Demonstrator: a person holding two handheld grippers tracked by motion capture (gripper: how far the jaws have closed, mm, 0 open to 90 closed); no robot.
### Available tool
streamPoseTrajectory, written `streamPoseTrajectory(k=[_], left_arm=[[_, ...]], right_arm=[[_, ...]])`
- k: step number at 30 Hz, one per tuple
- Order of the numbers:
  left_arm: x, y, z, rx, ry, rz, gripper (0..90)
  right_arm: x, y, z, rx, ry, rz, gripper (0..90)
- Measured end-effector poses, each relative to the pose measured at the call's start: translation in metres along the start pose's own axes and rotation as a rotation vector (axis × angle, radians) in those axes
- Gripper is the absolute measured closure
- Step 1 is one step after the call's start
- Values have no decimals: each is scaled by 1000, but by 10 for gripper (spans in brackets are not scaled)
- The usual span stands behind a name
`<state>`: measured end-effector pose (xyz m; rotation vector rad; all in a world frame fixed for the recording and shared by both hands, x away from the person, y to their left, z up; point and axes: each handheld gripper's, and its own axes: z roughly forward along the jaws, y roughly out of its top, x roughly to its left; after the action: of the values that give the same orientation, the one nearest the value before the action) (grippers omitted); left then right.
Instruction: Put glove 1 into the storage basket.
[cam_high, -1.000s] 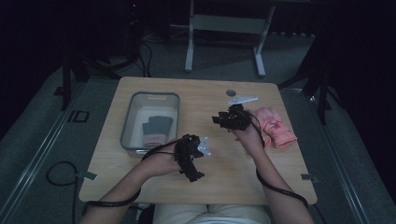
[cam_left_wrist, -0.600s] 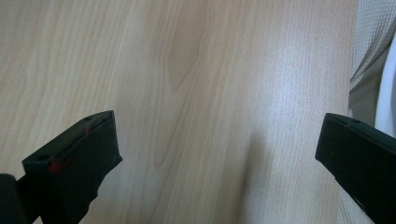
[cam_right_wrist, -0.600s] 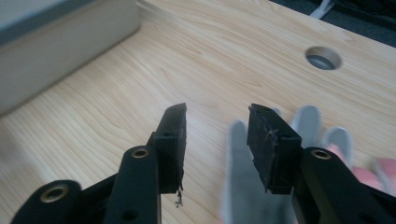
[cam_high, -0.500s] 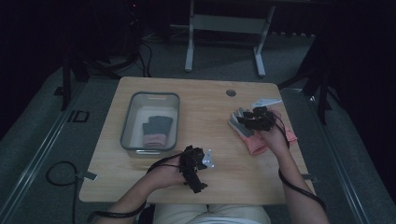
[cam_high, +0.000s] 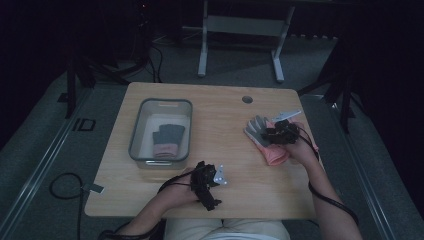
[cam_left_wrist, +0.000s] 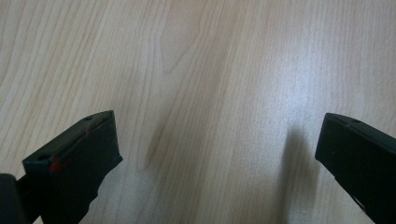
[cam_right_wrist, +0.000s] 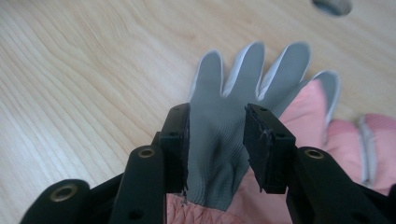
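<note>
A grey glove (cam_high: 256, 129) (cam_right_wrist: 252, 70) lies palm up on a pink glove (cam_high: 276, 154) (cam_right_wrist: 303, 112) near the table's right edge. My right gripper (cam_high: 274, 134) (cam_right_wrist: 217, 116) is over them; its jaws have just been closing, and they pinch the grey glove's palm, which bunches between the pads. My left gripper (cam_high: 206, 192) (cam_left_wrist: 217, 135) hovers low over bare wood near the front edge, its jaws wide apart and nothing between them.
A clear plastic tray (cam_high: 161, 102) stands at the left of the wooden table, holding a grey and pink glove pair (cam_high: 167, 140). A round cable hole (cam_high: 247, 99) sits at the table's back. Dark floor and a metal stand surround the table.
My right gripper travelled from the table's middle to the gloves at the right and settled on the grey one. My left gripper sank toward the front edge.
</note>
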<state>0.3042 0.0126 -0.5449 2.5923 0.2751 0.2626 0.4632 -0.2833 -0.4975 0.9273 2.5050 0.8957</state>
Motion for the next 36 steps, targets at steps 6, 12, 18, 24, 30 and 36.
streamPoseTrajectory(k=[6, 12, 18, 24, 30, 36], left_arm=[[-4, -8, -1, -37, -13, 5, 0], [-4, -13, -4, -62, 13, -14, 0], [-5, -15, -4, -73, 15, -12, 0], [-6, -15, 0, -70, 6, -9, 0], [-5, -15, -3, -88, 5, -11, 0], [-5, -17, -1, -87, 5, -8, 0]], right_arm=[[1, -3, 14, 54, -2, -8, 616], [2, -1, 25, 110, -32, -33, 611], [1, -4, 34, 145, -13, 20, 742], [0, -4, 32, 135, -30, 199, 844], [10, 8, 11, 33, -94, 285, 883], [42, 35, -39, -148, -54, 348, 883]])
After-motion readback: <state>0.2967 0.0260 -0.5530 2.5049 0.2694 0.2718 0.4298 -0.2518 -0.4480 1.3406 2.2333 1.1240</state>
